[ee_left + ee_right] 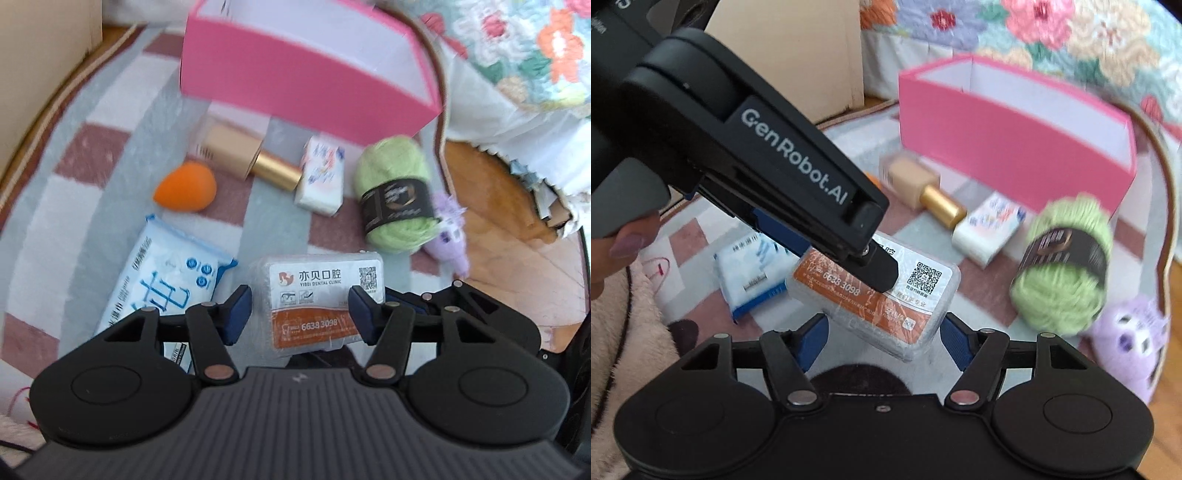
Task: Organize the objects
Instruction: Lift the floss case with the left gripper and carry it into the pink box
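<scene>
Clear dental-clinic box [314, 306], orange label, clamped by left gripper [300, 312], right gripper [882, 341] unclenched

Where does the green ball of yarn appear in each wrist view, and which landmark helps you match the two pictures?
Left wrist view: the green ball of yarn lies right of centre, below the right end of the pink box.
Right wrist view: the green ball of yarn lies at the right, below the pink box's right end.
Shared landmark: the pink box, behind the yarn in both.

A glossy clear plastic box [314, 302], fuzzy green yarn [395, 195], and matt pink cardboard box [303, 74] on woven rug [92, 147].
</scene>
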Tool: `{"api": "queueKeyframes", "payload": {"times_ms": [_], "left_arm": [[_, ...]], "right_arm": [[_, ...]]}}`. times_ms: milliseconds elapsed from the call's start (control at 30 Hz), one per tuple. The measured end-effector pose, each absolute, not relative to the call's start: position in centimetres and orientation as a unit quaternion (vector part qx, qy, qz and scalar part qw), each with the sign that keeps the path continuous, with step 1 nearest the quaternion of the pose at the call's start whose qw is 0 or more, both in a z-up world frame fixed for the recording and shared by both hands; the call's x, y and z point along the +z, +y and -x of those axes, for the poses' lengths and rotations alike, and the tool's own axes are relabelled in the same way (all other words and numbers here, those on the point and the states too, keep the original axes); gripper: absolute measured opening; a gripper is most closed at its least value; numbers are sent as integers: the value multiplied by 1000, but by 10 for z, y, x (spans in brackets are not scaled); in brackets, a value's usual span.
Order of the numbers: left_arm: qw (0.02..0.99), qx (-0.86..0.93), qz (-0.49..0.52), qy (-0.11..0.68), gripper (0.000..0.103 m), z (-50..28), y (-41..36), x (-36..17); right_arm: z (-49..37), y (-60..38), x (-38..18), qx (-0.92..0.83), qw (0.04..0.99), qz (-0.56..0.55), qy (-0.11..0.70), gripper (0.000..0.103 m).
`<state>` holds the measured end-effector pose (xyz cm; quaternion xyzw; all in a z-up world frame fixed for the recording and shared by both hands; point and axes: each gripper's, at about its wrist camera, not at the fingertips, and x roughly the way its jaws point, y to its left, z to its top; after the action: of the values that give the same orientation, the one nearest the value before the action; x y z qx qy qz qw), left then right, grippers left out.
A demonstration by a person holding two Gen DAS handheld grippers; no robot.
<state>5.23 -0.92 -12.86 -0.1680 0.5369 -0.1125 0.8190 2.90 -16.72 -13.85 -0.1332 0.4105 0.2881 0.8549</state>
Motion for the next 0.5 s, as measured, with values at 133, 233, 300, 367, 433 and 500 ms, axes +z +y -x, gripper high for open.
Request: {"api": "queueKeyframes", "payload": {"times_ms": [133,233,300,367,433,500], "left_arm": [[833,-122,166,513,56,-47,-5,-93],[842,-129,151,502,56,-50,-5,-64],[848,-134,140,494,56,-56,-6,-43],[853,-137,134,486,56,-61,-7,-26],[857,-136,126,481,56,-70,-12,-6],[863,-135,115,473,57,-81,-19,12]], "right_arm": [[-31,-165,-105,290,862,153,387,72],[-33,-165,-79,292,868,158,370,72],[-38,-164,-62,292,872,159,359,72],[-42,-165,-46,291,877,159,347,72],[-50,-165,-31,290,882,157,337,72],[-60,-169,-17,285,888,156,327,72]]}}
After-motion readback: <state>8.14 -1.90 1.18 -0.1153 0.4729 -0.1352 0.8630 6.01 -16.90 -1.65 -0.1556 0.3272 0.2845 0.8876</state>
